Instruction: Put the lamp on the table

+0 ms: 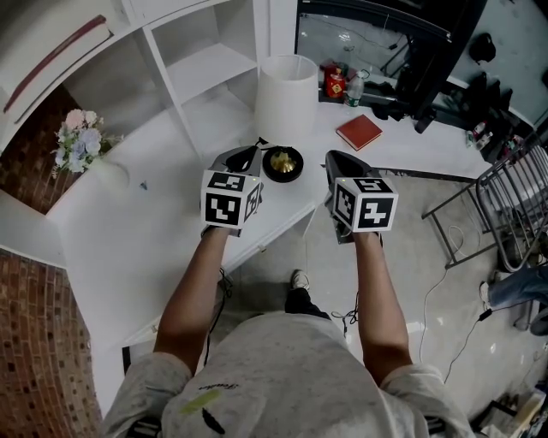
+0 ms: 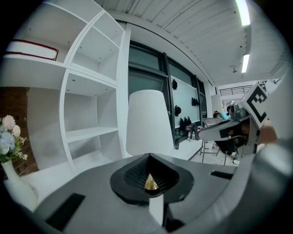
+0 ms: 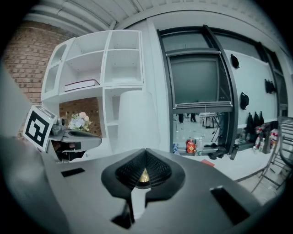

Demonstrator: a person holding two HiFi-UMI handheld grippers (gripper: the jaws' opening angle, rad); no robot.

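Bright and even throughout, lit from overhead by ceiling strip lights blown out to pure white. Greyer shade inside the shelf compartments. Pale reflections across the window glass. Hard to separate the white lamp shade from the white shelving behind. Strong fisheye bending and black vignetting at the corners of both gripper views. Blurred in the near foreground, sharper farther off.

The lamp is standing with its base in the gap between the left claw and the right claw, blocking the way straight ahead. The shelf unit is closing off the back behind it. Bare tabletop is lying open leftward as far as the flower vase. To the right, a red book is lying well apart.
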